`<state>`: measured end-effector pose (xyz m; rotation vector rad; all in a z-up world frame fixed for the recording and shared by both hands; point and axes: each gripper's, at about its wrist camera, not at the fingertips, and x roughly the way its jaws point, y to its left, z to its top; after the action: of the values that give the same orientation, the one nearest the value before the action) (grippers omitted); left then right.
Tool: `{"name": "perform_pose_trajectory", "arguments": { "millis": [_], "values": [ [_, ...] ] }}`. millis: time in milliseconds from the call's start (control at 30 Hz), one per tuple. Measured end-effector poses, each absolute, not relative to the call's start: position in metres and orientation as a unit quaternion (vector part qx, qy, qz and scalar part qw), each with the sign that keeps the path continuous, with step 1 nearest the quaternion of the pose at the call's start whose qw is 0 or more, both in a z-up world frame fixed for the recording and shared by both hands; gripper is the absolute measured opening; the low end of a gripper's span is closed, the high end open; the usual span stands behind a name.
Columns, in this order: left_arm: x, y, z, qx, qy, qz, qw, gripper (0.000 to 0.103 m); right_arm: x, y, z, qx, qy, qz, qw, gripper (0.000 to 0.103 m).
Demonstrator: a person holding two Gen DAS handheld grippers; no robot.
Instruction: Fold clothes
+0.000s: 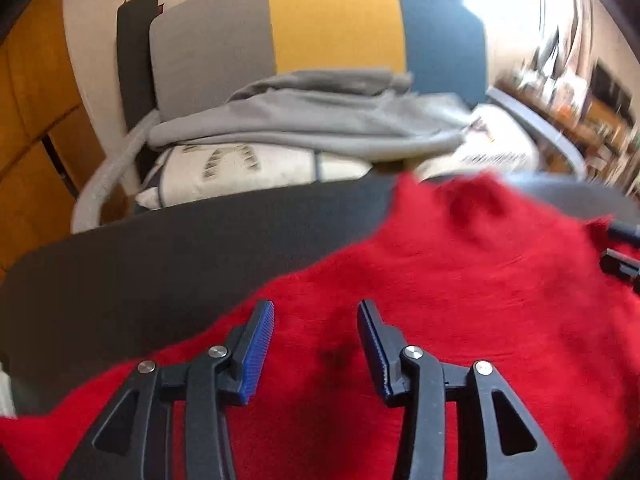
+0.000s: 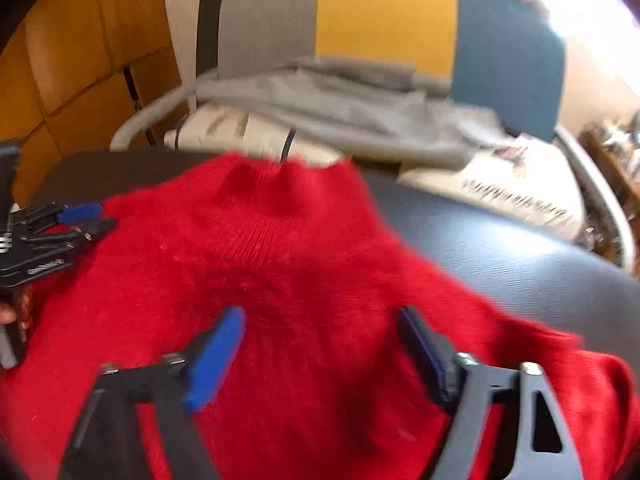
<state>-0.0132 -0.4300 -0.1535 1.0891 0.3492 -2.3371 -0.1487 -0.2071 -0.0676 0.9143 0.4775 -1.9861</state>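
A fluffy red sweater (image 1: 460, 280) (image 2: 280, 260) lies spread on a dark table top (image 1: 160, 248) (image 2: 500, 248). In the left wrist view my left gripper (image 1: 315, 308) hovers over the sweater's left part, near its edge. Its blue pads (image 1: 260, 344) stand apart with only flat cloth below them. My right gripper (image 2: 320, 314) is over the sweater's right half with its jaws wide and nothing pinched. The right wrist view shows the left gripper (image 2: 84, 220) at the sweater's left edge. The right gripper's fingertips (image 1: 620, 248) peek in at the right edge of the left wrist view.
Behind the table stands a chair (image 1: 336, 24) with a grey, yellow and blue back. On it are a crumpled grey garment (image 1: 320, 116) and white printed cushions (image 1: 240, 168). Wooden cabinets (image 1: 32, 120) are at the left, cluttered shelves (image 1: 580, 92) at the far right.
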Motion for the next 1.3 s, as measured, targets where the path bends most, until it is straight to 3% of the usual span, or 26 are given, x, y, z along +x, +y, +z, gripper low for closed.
{"name": "perform_pose_trajectory", "arguments": {
  "millis": [200, 367, 533, 700, 933, 1033, 1133, 1233, 1300],
  "values": [
    [-0.034, -0.344, -0.126, 0.389, 0.113, -0.899, 0.165, 0.044, -0.161, -0.057, -0.025, 0.348, 0.151, -0.866, 0.326, 0.085],
    [-0.080, -0.263, -0.129, 0.410, 0.070, -0.907, 0.071, 0.044, -0.188, 0.073, -0.040, 0.404, 0.138, -0.878, 0.215, 0.086],
    [-0.115, -0.213, -0.159, 0.443, 0.079, -0.892, 0.044, 0.044, -0.197, 0.133, -0.059, 0.430, 0.134, -0.877, 0.166, 0.085],
    [-0.117, -0.199, -0.181, 0.433, 0.055, -0.897, 0.061, 0.047, -0.207, 0.157, -0.077, 0.448, 0.121, -0.874, 0.142, 0.071],
    [-0.111, -0.205, -0.182, 0.428, 0.076, -0.899, 0.051, 0.048, -0.217, 0.169, -0.074, 0.467, 0.058, -0.869, 0.153, 0.018],
    [-0.115, -0.205, -0.179, 0.438, 0.096, -0.893, 0.041, 0.050, -0.224, 0.176, -0.067, 0.487, -0.022, -0.852, 0.188, 0.008],
    [-0.120, -0.210, -0.173, 0.449, 0.160, -0.879, 0.013, 0.051, -0.215, 0.173, -0.053, 0.483, -0.125, -0.827, 0.258, 0.008],
    [-0.117, -0.213, -0.165, 0.425, 0.320, -0.840, -0.106, 0.056, -0.191, 0.154, -0.046, 0.473, -0.199, -0.792, 0.331, 0.008],
    [-0.118, -0.202, -0.160, 0.423, 0.323, -0.837, -0.128, 0.064, -0.170, 0.134, -0.049, 0.475, -0.228, -0.766, 0.368, 0.008]
  ]
}}
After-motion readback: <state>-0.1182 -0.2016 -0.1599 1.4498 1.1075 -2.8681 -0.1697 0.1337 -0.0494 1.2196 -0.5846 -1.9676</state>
